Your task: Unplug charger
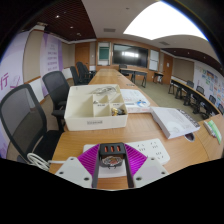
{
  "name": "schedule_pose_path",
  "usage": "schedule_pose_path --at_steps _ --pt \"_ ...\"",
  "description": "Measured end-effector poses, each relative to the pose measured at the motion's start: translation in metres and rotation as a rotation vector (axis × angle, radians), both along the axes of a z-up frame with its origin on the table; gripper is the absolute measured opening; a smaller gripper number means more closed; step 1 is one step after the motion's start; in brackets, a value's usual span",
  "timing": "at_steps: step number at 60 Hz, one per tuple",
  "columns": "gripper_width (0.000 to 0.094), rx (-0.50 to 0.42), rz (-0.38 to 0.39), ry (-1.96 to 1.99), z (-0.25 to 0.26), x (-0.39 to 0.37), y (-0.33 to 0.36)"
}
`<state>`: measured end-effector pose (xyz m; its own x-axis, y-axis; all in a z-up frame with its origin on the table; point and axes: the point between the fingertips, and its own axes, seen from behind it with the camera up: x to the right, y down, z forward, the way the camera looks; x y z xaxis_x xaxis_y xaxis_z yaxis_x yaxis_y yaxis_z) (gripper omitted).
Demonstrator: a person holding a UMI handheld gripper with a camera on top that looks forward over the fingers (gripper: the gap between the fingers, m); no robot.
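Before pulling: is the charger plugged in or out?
Plugged in: the charger sits on the power strip, between the gripper fingers.

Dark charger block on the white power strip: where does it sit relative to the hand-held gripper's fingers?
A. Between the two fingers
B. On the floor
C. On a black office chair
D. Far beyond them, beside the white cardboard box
A. The dark charger block sits between the purple-padded fingers of the hand-held gripper, plugged into the white power strip on the wooden table.

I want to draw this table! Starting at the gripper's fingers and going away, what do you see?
Gripper, shut on the black charger → white power strip → white box → long row of tables → dark screen on the far wall.
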<state>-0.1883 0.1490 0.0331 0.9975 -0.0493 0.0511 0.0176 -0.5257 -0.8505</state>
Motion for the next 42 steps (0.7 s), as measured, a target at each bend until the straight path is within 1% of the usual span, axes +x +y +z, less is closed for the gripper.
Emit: schedule_pose_path --at_steps 7,13,16,19,28,29,32,35,37,40,42 --pt "0.0333 0.013 -0.012 0.019 0.000 0.000 0.002" --pt "0.0253 0.024 0.018 0.016 0.001 -0.001 0.003" --pt "0.0213 0.020 0.021 0.013 0.001 0.000 0.003" --pt "0.0188 0.015 0.018 0.015 0.002 0.000 0.003" --pt "0.0178 -0.002 0.025 -0.012 0.007 0.000 0.003" --pt "0.0179 0.046 0.027 -0.016 0.023 -0.001 0.007" --pt "0.0178 0.226 0.048 -0.075 0.101 0.000 0.016" --pt "0.0178 0.365 0.055 -0.068 0.175 0.000 0.022" --pt "0.0177 0.423 0.062 -0.035 0.219 -0.002 0.031" --pt "0.0178 0.466 0.051 -0.007 0.247 0.017 0.040" --pt "0.0177 0.485 0.049 -0.004 0.255 0.032 0.035"
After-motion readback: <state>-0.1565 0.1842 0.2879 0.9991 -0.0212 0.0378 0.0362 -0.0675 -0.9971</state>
